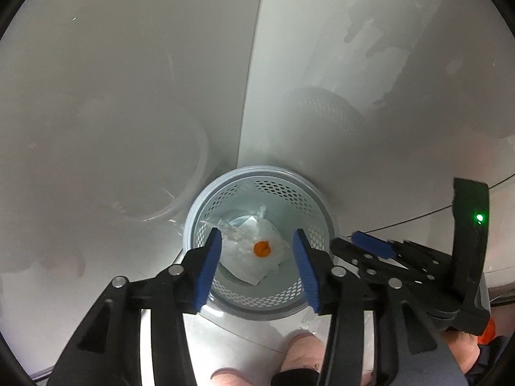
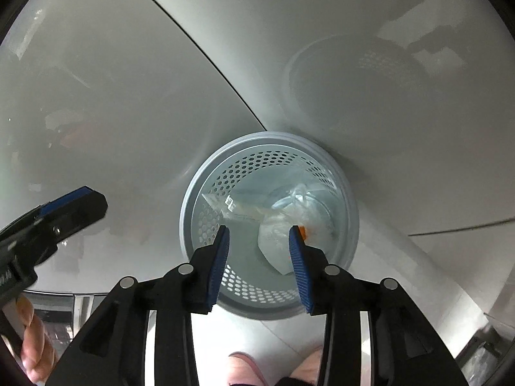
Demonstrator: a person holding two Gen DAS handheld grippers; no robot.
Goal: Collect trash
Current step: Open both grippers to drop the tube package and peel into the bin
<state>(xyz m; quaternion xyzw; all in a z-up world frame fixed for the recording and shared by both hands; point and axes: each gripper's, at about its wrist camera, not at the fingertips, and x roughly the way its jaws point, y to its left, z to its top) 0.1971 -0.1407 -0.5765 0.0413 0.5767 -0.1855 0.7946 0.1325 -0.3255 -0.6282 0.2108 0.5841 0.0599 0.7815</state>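
Note:
A round pale blue perforated bin (image 1: 257, 171) (image 2: 267, 136) stands on the floor in a corner. Inside it lie a clear plastic bag with an orange piece (image 1: 262, 248) (image 2: 303, 231), white paper (image 1: 248, 267) and a crumpled clear wrapper (image 2: 225, 205). My left gripper (image 1: 257, 236) hangs over the bin's mouth, open, with nothing between its blue pads. My right gripper (image 2: 259, 229) hangs beside it over the same bin, also open and holding nothing. In the left wrist view, one of the right gripper's pads (image 1: 373, 243) shows just right of the rim.
Two glossy white panels meet in a seam (image 1: 248, 96) right behind the bin and reflect it. A thin dark cable (image 1: 418, 218) runs along the right. The person's feet (image 1: 302, 350) (image 2: 244, 366) are just in front of the bin, and a hand (image 2: 32, 337) shows at lower left.

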